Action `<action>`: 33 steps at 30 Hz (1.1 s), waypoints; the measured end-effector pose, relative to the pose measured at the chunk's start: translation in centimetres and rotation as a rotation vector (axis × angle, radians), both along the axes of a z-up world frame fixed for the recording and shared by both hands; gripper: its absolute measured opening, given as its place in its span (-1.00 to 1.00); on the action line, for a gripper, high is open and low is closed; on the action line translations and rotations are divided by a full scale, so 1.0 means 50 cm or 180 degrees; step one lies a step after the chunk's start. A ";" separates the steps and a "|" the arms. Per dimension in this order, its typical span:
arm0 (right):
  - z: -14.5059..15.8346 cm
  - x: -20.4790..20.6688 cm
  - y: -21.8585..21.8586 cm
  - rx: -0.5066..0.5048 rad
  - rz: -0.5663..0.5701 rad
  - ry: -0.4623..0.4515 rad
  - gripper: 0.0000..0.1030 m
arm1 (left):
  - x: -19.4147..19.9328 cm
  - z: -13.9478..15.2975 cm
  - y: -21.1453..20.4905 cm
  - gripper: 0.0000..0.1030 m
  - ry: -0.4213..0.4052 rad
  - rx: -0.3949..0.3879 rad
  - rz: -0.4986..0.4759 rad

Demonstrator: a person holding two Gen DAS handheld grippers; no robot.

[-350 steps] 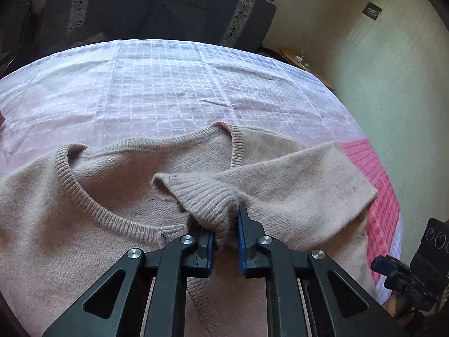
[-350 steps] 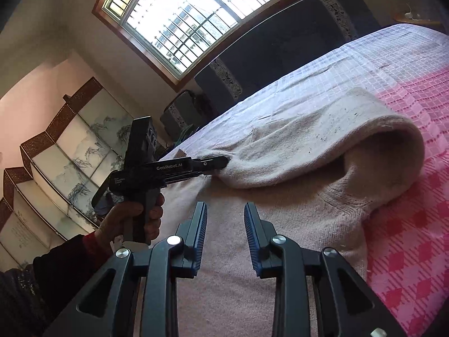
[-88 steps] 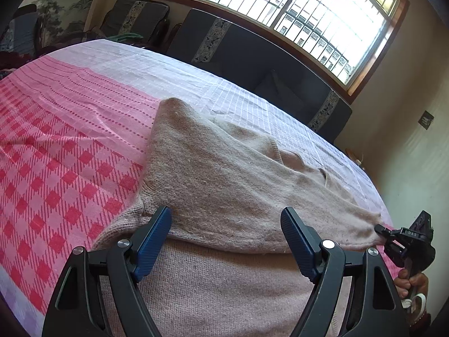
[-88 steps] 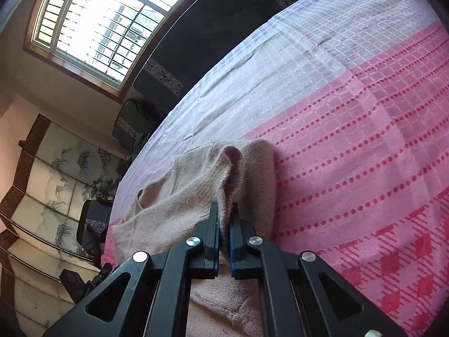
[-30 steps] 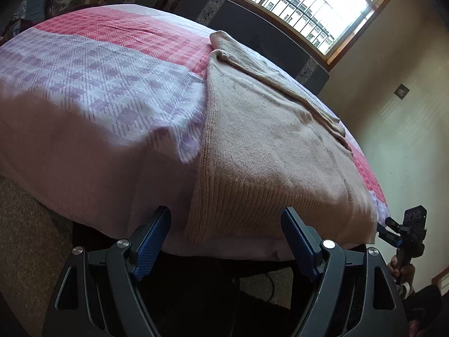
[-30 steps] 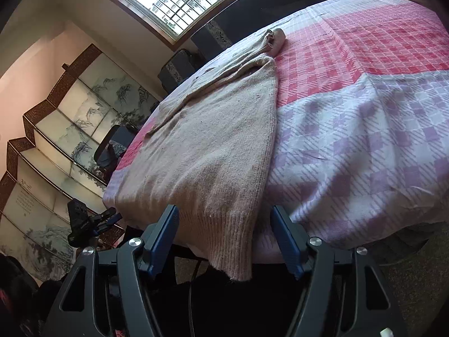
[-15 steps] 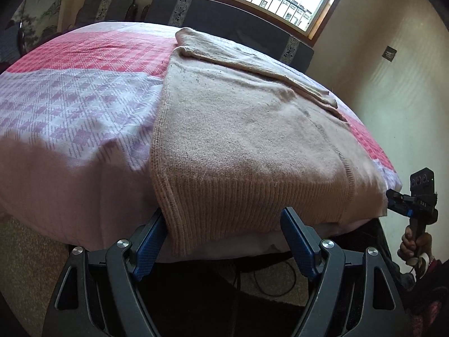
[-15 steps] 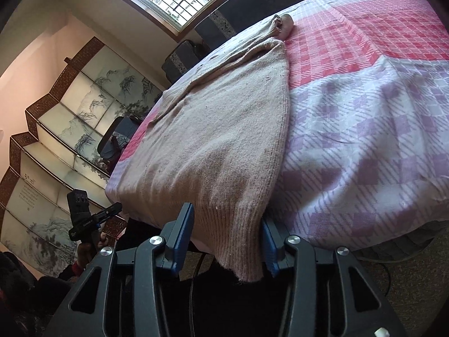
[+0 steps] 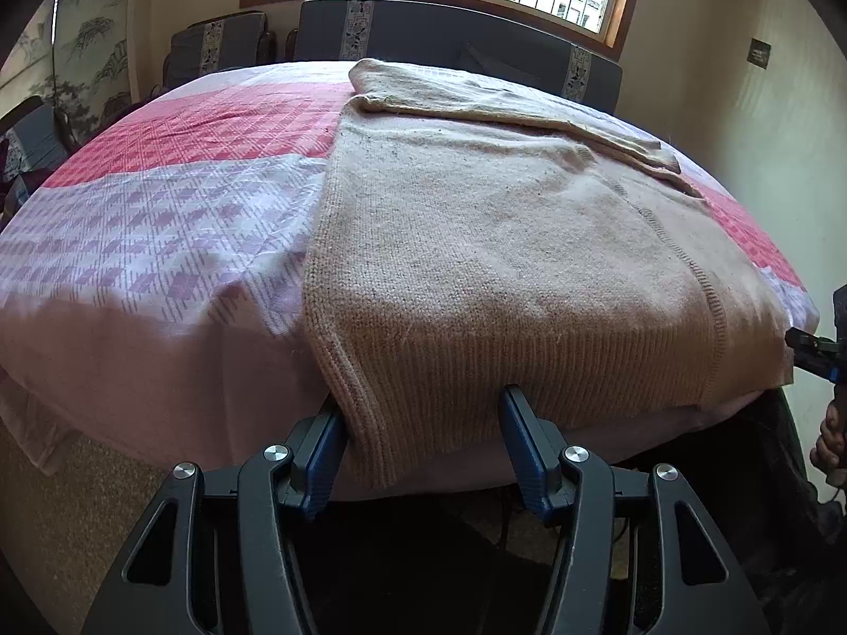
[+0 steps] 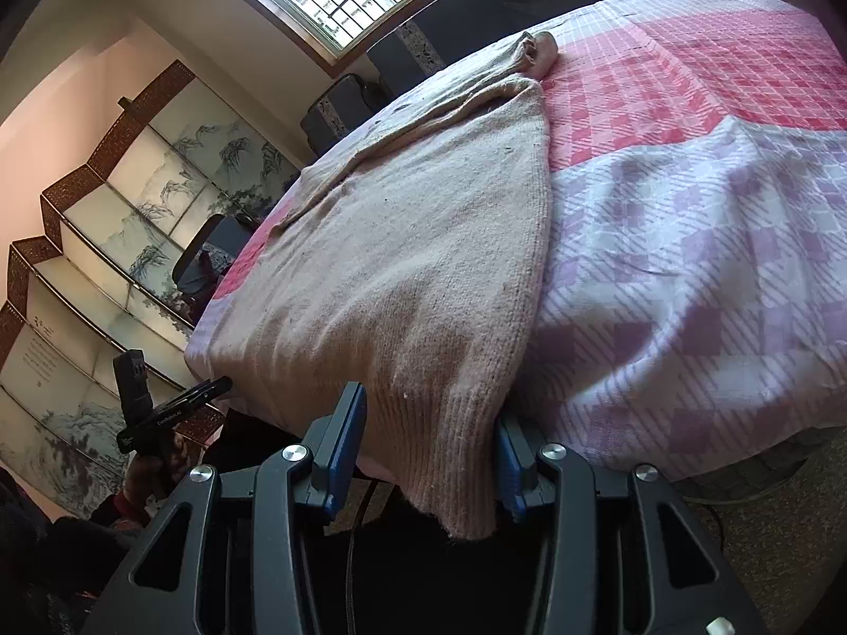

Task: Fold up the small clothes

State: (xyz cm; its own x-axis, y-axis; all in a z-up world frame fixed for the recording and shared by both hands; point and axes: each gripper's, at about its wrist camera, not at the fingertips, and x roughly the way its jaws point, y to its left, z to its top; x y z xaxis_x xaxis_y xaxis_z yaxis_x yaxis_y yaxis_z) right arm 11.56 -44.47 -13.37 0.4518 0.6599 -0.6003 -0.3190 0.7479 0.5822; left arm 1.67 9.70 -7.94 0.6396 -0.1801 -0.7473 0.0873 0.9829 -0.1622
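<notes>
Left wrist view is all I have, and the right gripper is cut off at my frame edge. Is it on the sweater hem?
Observer: The right gripper is open. Its fingers sit either side of the sweater hem's right corner and are not clamped.
Operator: Is that corner flat on the table?
Observer: No. It hangs past the tablecloth edge and dangles between the fingers.

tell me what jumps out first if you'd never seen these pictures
A beige knit sweater lies along the table, its ribbed hem hanging over the near edge. Both open tongs straddle that hem's corners, the left tongs at one, the right tongs at the other. Under it lies a pink and lilac checked tablecloth.
</notes>
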 end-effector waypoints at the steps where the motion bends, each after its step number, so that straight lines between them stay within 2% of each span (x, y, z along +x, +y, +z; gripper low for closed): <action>1: 0.000 0.000 0.000 0.0006 0.0004 0.0004 -0.17 | 0.000 0.001 -0.002 0.10 -0.0003 0.0016 -0.0007; 7: 0.002 -0.002 0.004 0.0046 0.0023 0.0024 -0.16 | 0.001 0.002 -0.017 0.11 0.0001 0.0137 -0.0066; 15: 0.002 0.000 0.007 -0.0010 0.0036 0.0026 -0.16 | 0.005 -0.002 -0.021 0.11 0.0029 0.0151 -0.0118; 17: 0.002 0.000 0.010 -0.0058 0.0040 0.0025 -0.31 | 0.004 -0.001 -0.024 0.10 0.0007 0.0172 -0.0147; 18: 0.001 -0.001 0.011 -0.0094 0.0038 0.0020 -0.50 | 0.003 -0.001 -0.026 0.06 -0.0005 0.0191 -0.0158; 19: -0.001 -0.001 0.011 -0.0132 0.0027 0.0014 -0.59 | 0.002 -0.001 -0.028 -0.08 -0.0010 0.0226 -0.0168; 20: -0.002 -0.002 0.011 -0.0136 0.0021 0.0010 -0.61 | 0.002 -0.002 -0.030 -0.20 -0.0008 0.0276 -0.0164; 22: -0.004 -0.001 0.006 -0.0107 0.0015 0.0012 -0.65 | 0.003 -0.004 -0.031 -0.23 -0.0005 0.0335 -0.0157; 27: -0.006 0.000 0.003 -0.0058 0.0040 0.0009 -0.66 | 0.004 -0.007 -0.031 -0.23 0.0027 0.0342 -0.0173; 29: -0.009 0.002 -0.002 0.0032 0.0039 0.0050 -0.60 | 0.006 -0.008 -0.032 -0.21 0.0044 0.0344 -0.0174; 33: -0.012 0.001 -0.004 0.0027 0.0028 0.0059 -0.60 | 0.010 -0.012 -0.024 -0.20 0.0097 0.0252 -0.0181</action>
State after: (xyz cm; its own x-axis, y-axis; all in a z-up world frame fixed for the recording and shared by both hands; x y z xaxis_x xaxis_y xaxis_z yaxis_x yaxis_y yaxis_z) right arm 11.61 -44.66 -13.98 0.4347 0.6690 -0.6029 -0.3146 0.7401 0.5943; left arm 2.15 8.51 -8.52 0.6067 -0.1551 -0.7796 0.1396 0.9863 -0.0875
